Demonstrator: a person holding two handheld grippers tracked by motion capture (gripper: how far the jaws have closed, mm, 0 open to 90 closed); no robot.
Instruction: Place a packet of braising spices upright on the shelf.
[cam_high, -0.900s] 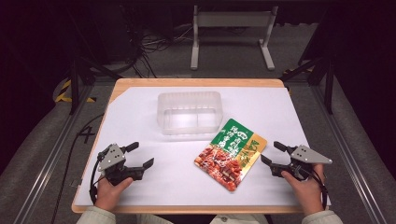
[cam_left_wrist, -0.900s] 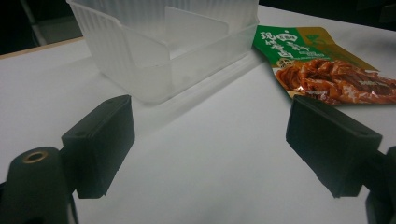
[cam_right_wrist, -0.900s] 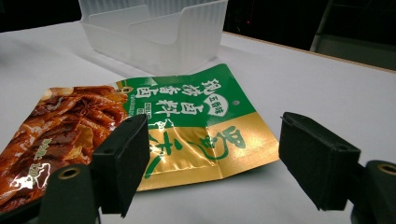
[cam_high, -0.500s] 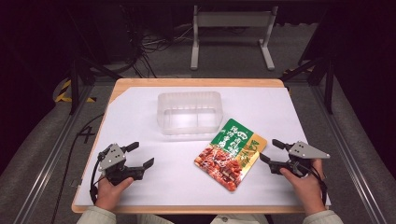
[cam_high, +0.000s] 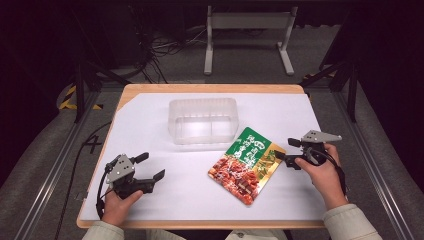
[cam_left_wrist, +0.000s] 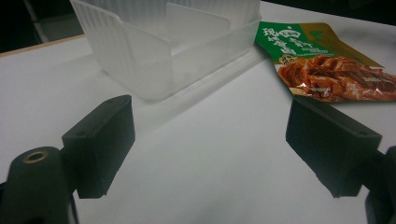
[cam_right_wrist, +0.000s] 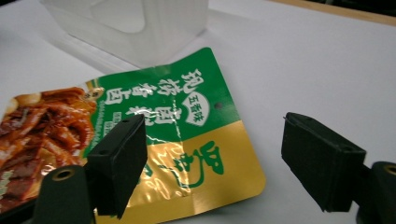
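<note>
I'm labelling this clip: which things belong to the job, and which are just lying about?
Likely in the job:
green and gold foil snack pouch
clear plastic divided container
right gripper, open beside the pouch
left gripper, open

Just about:
white table cover
grey metal stand
floor cables

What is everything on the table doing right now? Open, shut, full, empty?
Clear plastic box: upright, no lid, empty.
Snack packet: lying flat, picture side up, looks sealed.
Left gripper: open, holding nothing.
Right gripper: open, at the packet's gold corner, not gripping it.
</note>
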